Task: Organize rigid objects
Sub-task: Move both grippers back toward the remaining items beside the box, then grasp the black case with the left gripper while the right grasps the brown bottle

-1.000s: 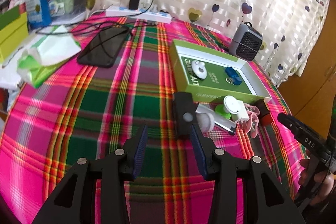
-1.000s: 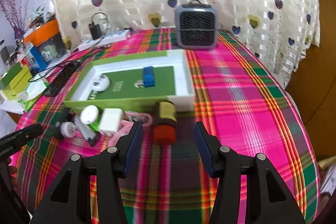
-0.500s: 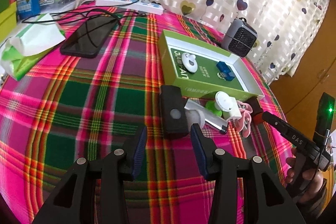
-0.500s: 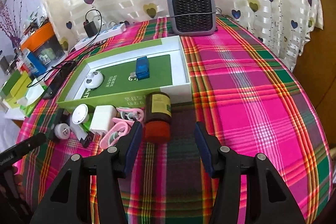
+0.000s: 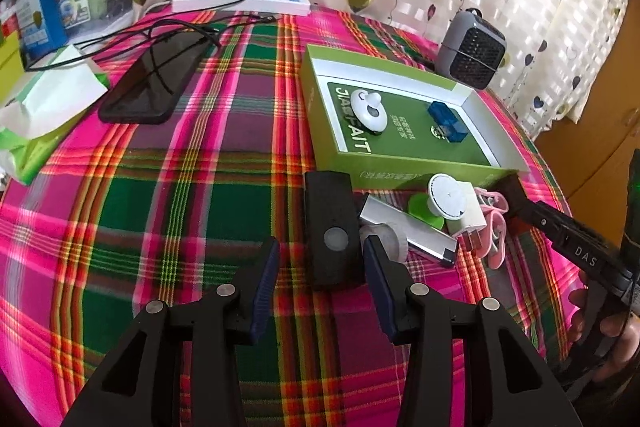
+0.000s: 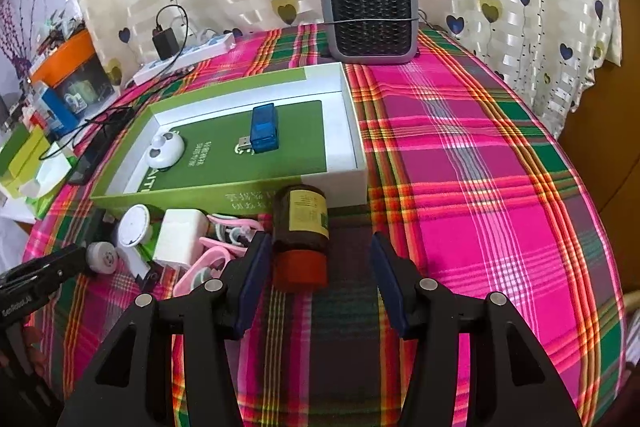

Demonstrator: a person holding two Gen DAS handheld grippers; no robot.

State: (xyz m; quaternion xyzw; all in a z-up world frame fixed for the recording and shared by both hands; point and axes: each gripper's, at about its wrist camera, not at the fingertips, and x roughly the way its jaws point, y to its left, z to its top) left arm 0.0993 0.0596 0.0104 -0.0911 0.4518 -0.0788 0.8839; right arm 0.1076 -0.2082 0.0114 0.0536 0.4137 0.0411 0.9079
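Sitting at about 12 o'clock on the plaid-cloth worktop point(image 6: 480, 155): shallow green cardboard box point(image 6: 224, 195), the likely drop spot. Lining up left hand-held gripper point(image 5: 318, 271), spread and empty, on the matte black slab-shaped device point(image 5: 330, 227); best squaring up on its long flat sides. Straddling the brown glass bottle point(image 6: 302, 227) lying capped-end near, right hand-held gripper point(image 6: 316, 267), spread too, not yet pinching; worth grabbing across the round body.

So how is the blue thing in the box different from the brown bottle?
The blue stick lies inside the green box; the bottle lies outside, on the cloth. The stick is flat and see-through blue; the bottle is round, dark brown, with a yellow label and red cap. The bottle looks bigger. Both lie flat.
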